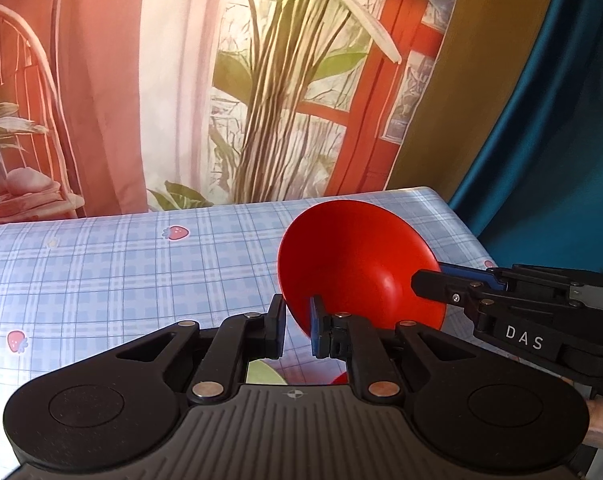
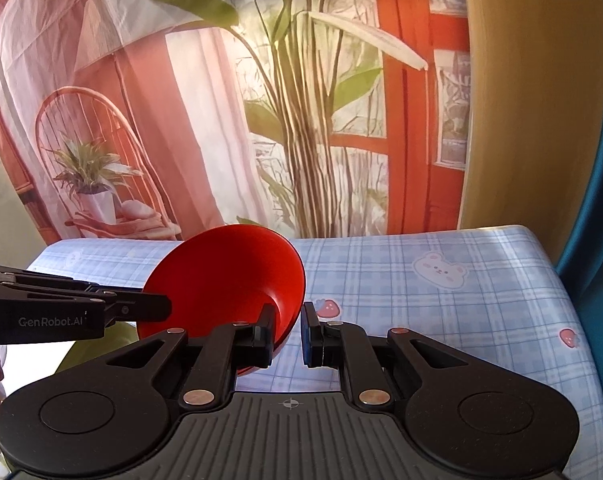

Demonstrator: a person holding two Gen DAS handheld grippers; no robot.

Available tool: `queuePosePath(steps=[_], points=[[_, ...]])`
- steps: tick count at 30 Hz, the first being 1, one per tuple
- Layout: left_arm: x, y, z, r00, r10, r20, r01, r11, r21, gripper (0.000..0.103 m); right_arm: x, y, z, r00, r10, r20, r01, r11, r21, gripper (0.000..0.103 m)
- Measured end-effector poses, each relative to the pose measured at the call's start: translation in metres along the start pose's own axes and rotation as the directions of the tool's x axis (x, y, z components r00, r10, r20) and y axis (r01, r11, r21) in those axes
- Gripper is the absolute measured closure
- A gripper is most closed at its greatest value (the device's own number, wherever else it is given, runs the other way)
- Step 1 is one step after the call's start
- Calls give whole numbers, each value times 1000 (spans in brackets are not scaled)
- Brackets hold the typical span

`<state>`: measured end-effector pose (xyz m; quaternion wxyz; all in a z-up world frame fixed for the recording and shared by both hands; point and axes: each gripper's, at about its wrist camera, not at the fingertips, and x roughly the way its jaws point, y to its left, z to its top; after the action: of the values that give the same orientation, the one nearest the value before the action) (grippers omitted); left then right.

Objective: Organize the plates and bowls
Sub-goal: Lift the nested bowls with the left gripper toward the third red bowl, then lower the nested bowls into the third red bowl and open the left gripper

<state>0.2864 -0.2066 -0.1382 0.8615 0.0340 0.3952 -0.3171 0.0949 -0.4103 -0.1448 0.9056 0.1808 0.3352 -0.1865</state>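
A red bowl (image 1: 357,264) hangs tilted above the table, its hollow turned towards both cameras. My left gripper (image 1: 297,320) is shut on the bowl's near rim, with one finger inside the bowl and one outside. My right gripper (image 1: 421,280) comes in from the right and pinches the opposite rim. In the right wrist view the same red bowl (image 2: 229,280) has its rim between the pads of my right gripper (image 2: 287,332), and my left gripper (image 2: 165,306) holds the bowl's left edge.
The table (image 1: 101,272) wears a blue checked cloth with strawberry and bear prints (image 2: 439,270). A green dish (image 1: 261,374) and a sliver of another red dish (image 1: 339,378) show under the grippers. A printed backdrop hangs behind and a blue curtain (image 1: 561,120) at the right.
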Motion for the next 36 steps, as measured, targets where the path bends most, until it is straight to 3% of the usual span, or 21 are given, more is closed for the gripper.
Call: queuePosePath(steps=[17,36], points=[[-42,-24,-31,1000,0,6,0,1000,21,88,-55,5,-26,1000,-5,25,5,1000,-8,91],[-52,-30,-52,1000,-6,-29,7,1000,17,88,-69,4,-54,1000,0,-2,0,1000,-1,91]])
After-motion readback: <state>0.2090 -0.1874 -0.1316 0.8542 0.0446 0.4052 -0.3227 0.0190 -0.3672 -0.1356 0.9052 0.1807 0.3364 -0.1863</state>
